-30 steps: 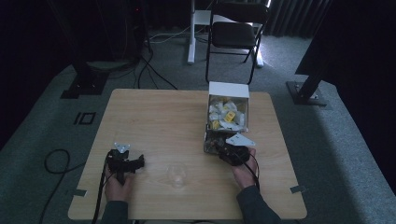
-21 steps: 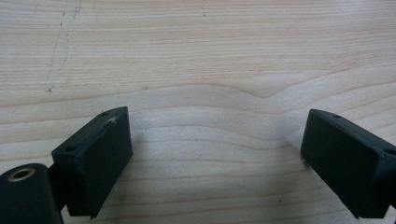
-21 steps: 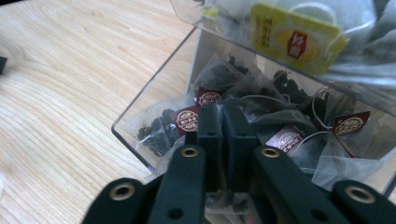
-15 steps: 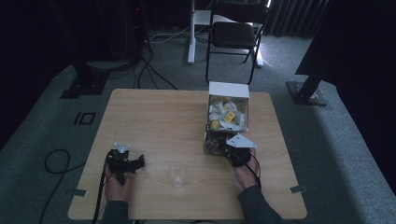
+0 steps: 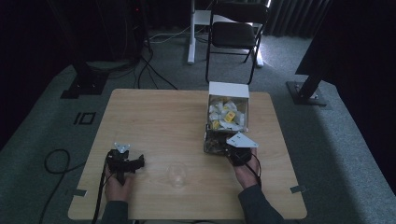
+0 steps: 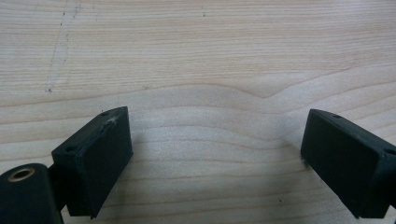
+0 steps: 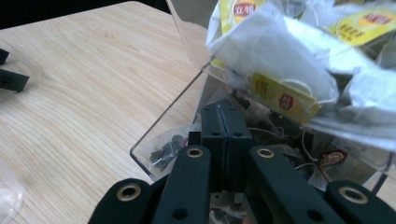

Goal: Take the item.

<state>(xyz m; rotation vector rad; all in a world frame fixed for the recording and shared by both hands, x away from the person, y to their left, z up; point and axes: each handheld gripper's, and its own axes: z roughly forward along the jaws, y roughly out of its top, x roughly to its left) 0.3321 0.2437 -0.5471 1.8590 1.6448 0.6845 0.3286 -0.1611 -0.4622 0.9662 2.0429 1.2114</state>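
Two compartments make up the clear tea-bag box (image 5: 205,140) on the right half of the tabletop (image 5: 159,116). The far one is heaped with pale paper-wrapped tea bags (image 5: 226,114) bearing yellow tags. The near one holds darker bags (image 7: 163,149), seen through the clear wall in the right gripper view.

The right gripper (image 7: 225,135) is at the near compartment with its tips just inside the near rim. Its jaws are pressed together with no gap visible. Whether a string or a bag corner is pinched between them cannot be told, because the pads hide their own contact line. In the high view this gripper (image 5: 232,150) sits against the box's near end, with the person's right hand (image 5: 243,169) behind it.

Compared with a second ago, the right gripper has edged slightly forward toward the box, and the box itself has not shifted. In my judgement this is a reach into the near compartment, and no bag has been lifted clear.

An empty clear cup (image 5: 177,175) stands apart from the box, near the front edge between the two hands. It has not moved and is the likely receiver for a bag.

The left gripper (image 5: 135,162) lies well to the left, in the same place as before. Its own view shows that gripper (image 6: 215,158) with its jaws spread wide over bare wood, holding nothing.

Beyond the tabletop, a folding chair (image 5: 236,32) stands on the carpet.
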